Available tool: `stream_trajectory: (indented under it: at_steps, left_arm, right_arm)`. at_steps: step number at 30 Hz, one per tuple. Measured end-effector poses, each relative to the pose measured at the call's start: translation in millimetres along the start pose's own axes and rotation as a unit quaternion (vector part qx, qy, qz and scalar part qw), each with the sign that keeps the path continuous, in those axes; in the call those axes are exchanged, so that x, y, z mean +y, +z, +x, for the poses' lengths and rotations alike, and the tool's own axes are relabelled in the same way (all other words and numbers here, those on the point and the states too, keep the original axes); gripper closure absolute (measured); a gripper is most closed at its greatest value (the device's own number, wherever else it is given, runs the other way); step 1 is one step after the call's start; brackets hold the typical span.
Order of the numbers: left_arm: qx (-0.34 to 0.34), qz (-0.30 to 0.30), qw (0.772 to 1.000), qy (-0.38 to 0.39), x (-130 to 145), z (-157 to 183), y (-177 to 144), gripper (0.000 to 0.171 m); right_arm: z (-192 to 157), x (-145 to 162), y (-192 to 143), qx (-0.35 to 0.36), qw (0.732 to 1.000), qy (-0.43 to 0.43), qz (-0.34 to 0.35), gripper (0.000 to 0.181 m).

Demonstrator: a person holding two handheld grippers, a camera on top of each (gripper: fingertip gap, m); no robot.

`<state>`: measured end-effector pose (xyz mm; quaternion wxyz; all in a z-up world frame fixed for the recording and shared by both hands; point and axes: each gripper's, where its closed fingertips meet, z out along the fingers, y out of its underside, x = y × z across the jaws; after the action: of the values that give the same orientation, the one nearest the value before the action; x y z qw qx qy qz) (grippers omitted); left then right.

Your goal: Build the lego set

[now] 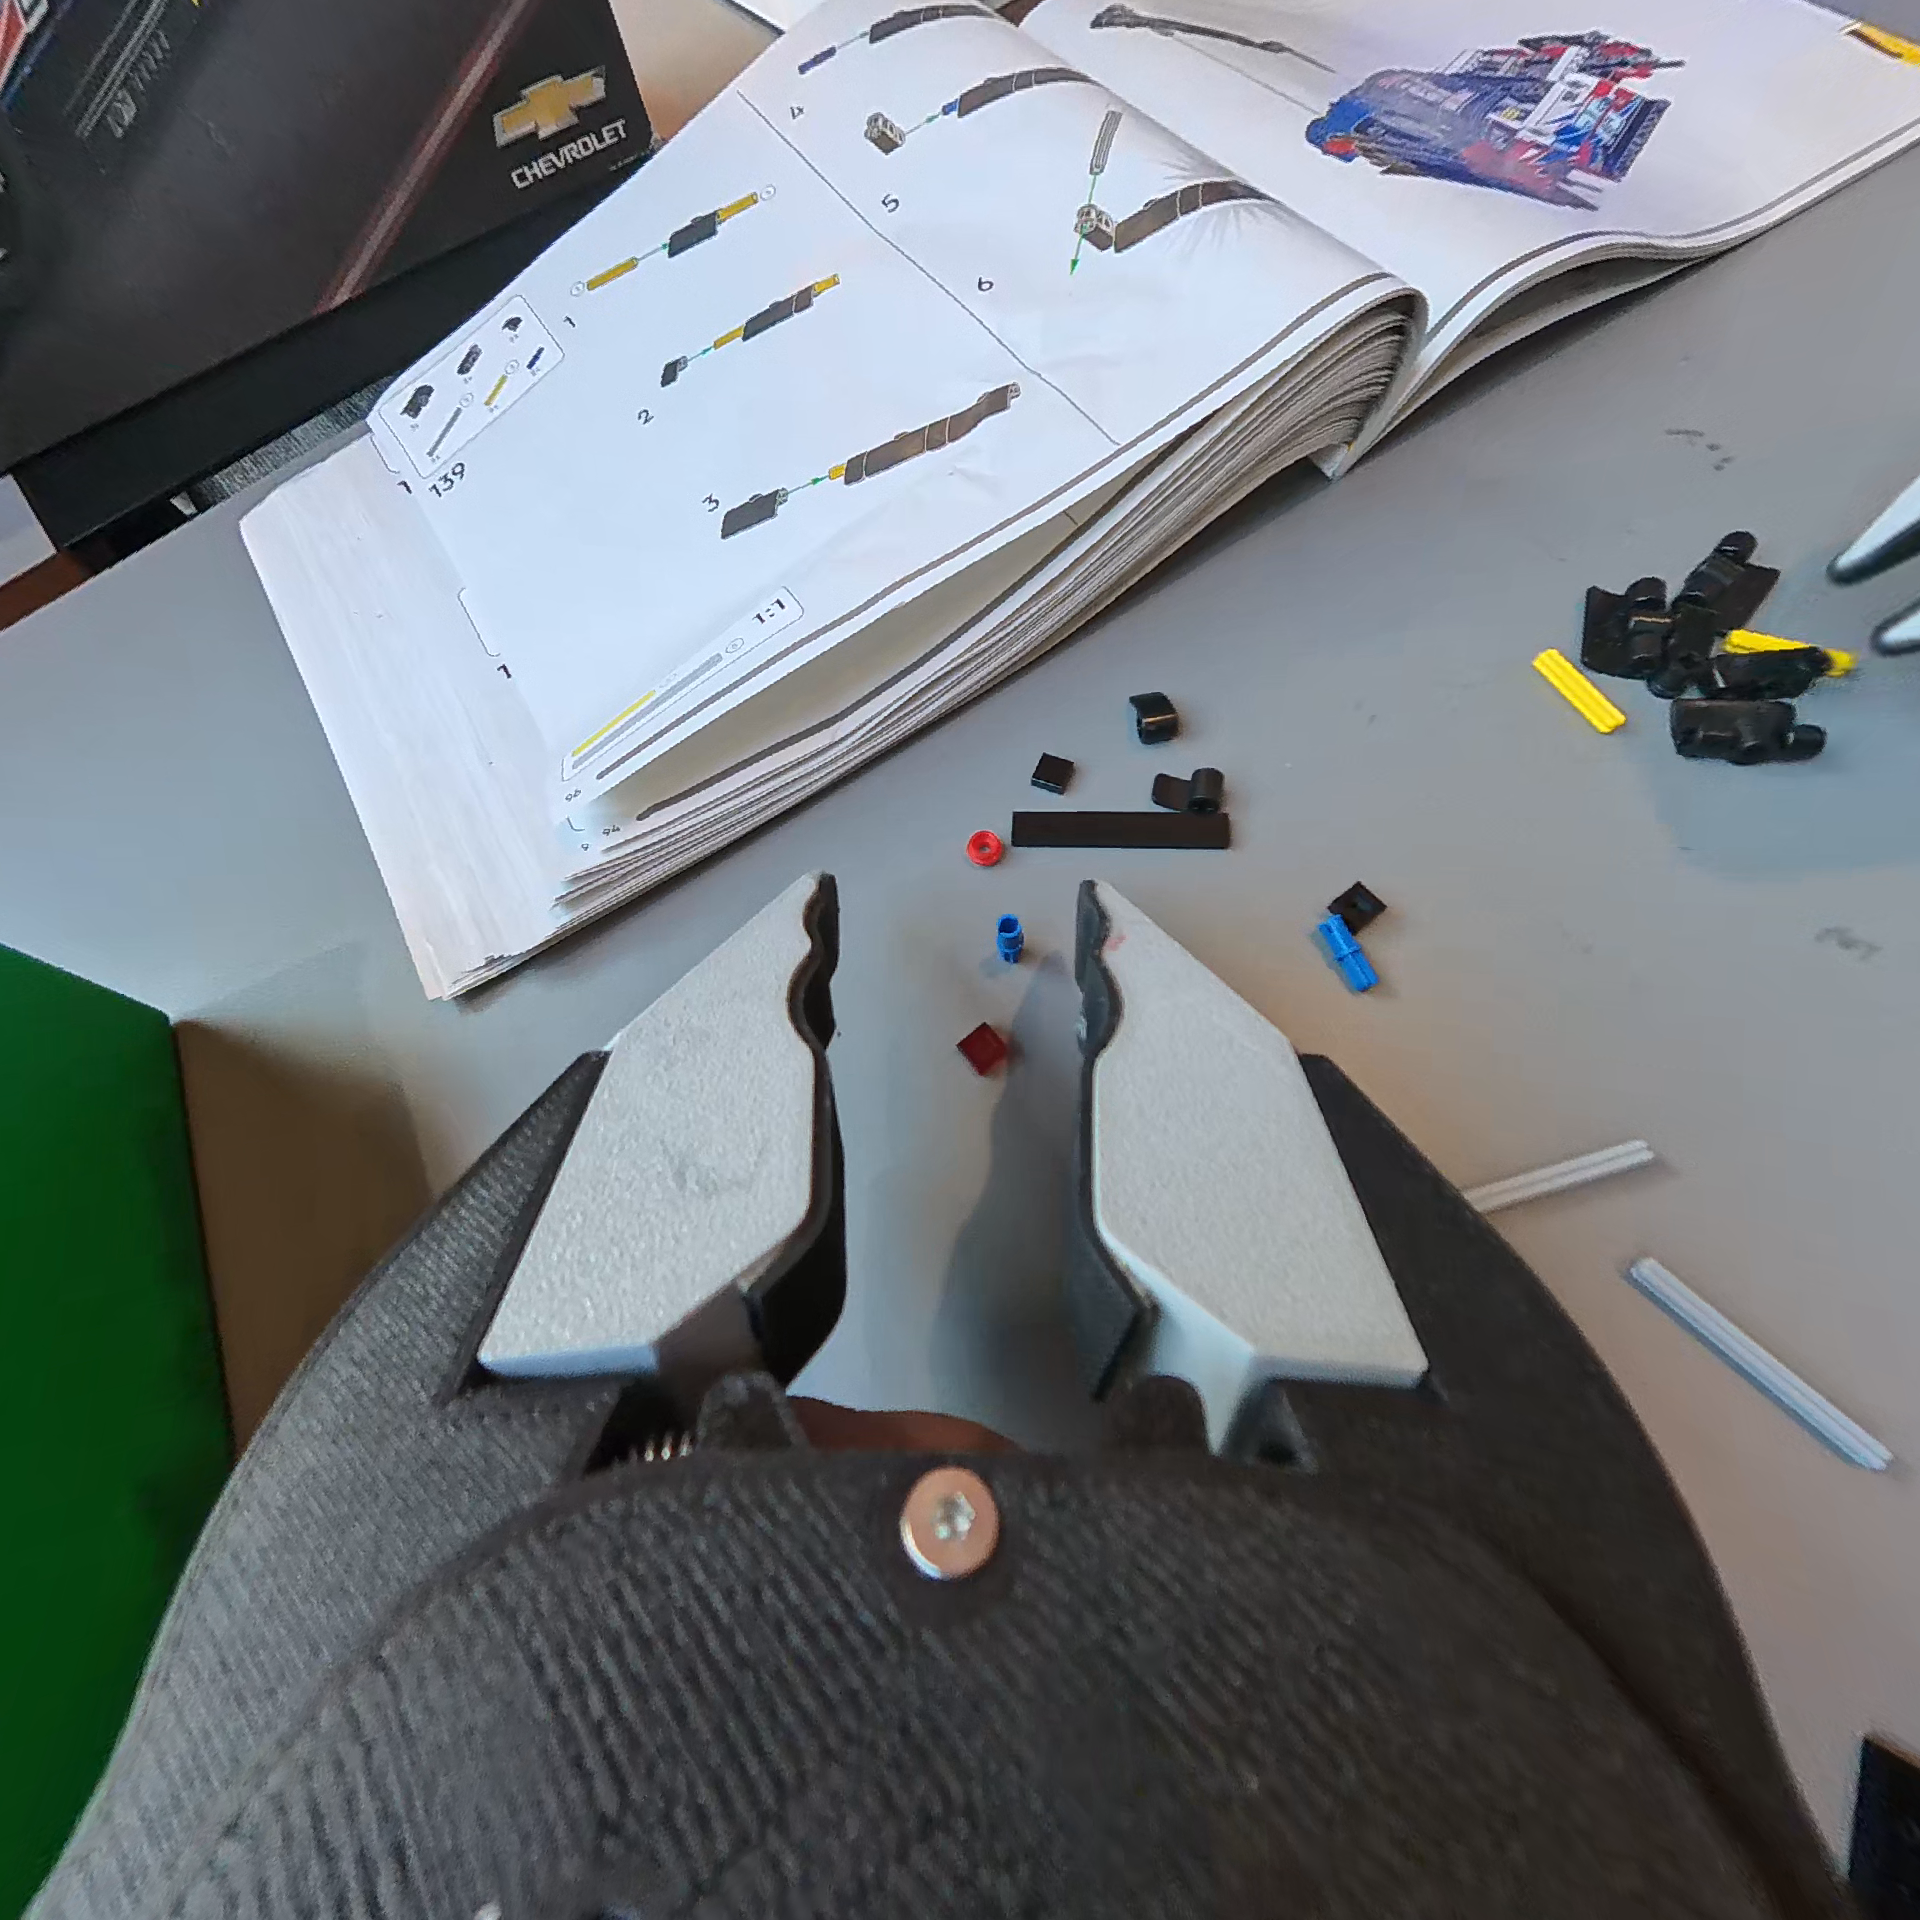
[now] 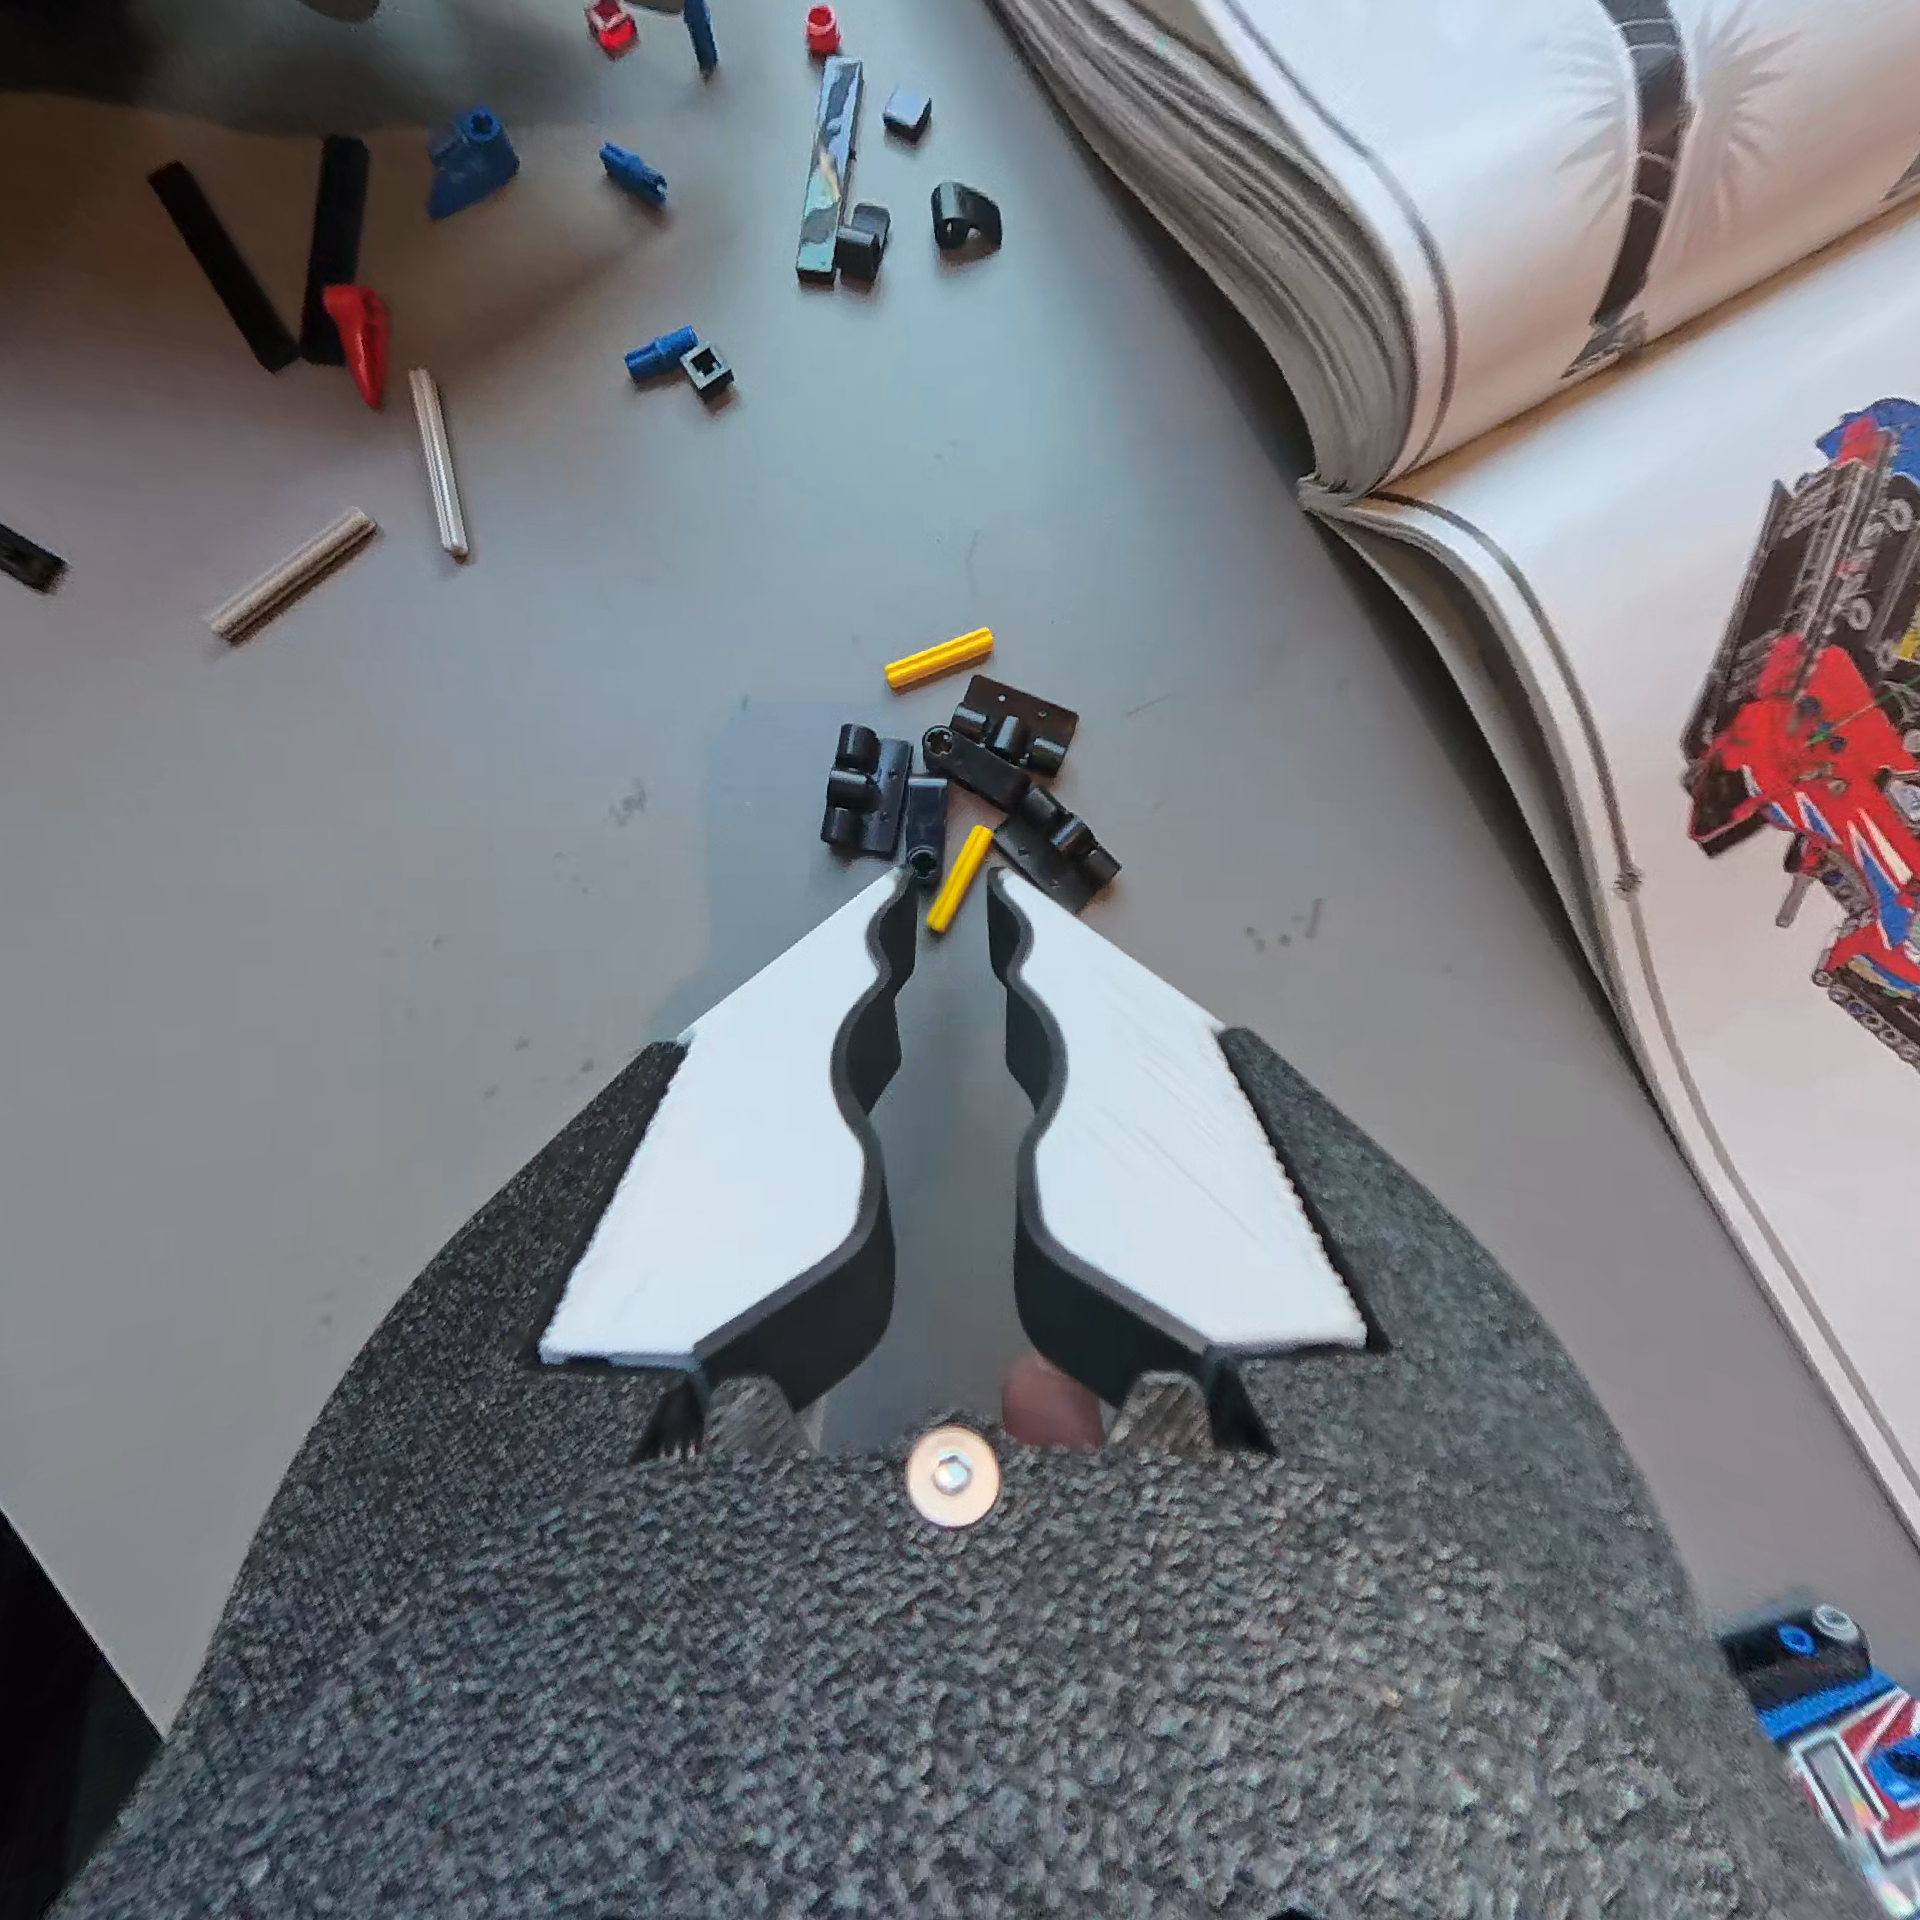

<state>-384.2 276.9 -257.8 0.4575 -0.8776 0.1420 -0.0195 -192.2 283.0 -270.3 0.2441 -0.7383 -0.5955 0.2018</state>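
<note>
My right gripper (image 2: pixel 948 883) is open, low over the grey table (image 2: pixel 582 831). Its tips stand either side of the near end of a yellow axle (image 2: pixel 958 878), apart from it. The axle leans against a cluster of black connector pieces (image 2: pixel 977 779), with a second yellow axle (image 2: pixel 938 657) just beyond. My left gripper (image 1: pixel 954 904) is open and empty above the table, with a small blue pin (image 1: pixel 1008 937) and a dark red tile (image 1: pixel 982 1047) on the table between its fingers. The cluster (image 1: pixel 1704 655) shows at the far right of the left wrist view.
The open instruction booklet (image 1: pixel 831 416) (image 2: pixel 1558 312) lies behind the loose parts. Around them lie a black flat bar (image 1: pixel 1120 829), a red ring (image 1: pixel 983 847), a blue pin (image 1: pixel 1348 951), grey axles (image 1: pixel 1756 1361) (image 2: pixel 438 462) and black beams (image 2: pixel 223 265). A black box (image 1: pixel 260 187) stands far left. A partly built model (image 2: pixel 1829 1714) sits near right. Tip to tip, the grippers are about 20 centimetres apart.
</note>
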Motion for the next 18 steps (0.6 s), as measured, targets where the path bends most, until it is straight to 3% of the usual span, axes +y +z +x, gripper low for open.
stream_trajectory:
  at_steps: [6, 12, 14, 18]
  left_arm:
    - [-0.001, 0.001, 1.000, 0.000, -0.4, -0.4, 0.0, 0.128]
    - [-0.014, 0.017, 1.000, -0.008, -6.3, -5.9, -3.2, 0.129]
    - [-0.017, 0.018, 1.000, -0.012, -6.0, -8.5, -3.1, 0.130]
    - [-0.019, 0.013, 1.000, -0.018, -3.6, -12.8, -2.0, 0.130]
  right_arm:
    - [22.2, -19.2, -20.3, 0.048, 0.997, 0.027, 0.057, 0.171]
    - [44.7, -80.8, -43.8, 0.095, 0.977, 0.042, 0.188, 0.163]
    - [55.7, -96.4, -46.4, 0.119, 0.966, 0.048, 0.226, 0.151]
    - [26.4, -97.9, -12.4, 0.035, 0.978, 0.050, 0.201, 0.143]
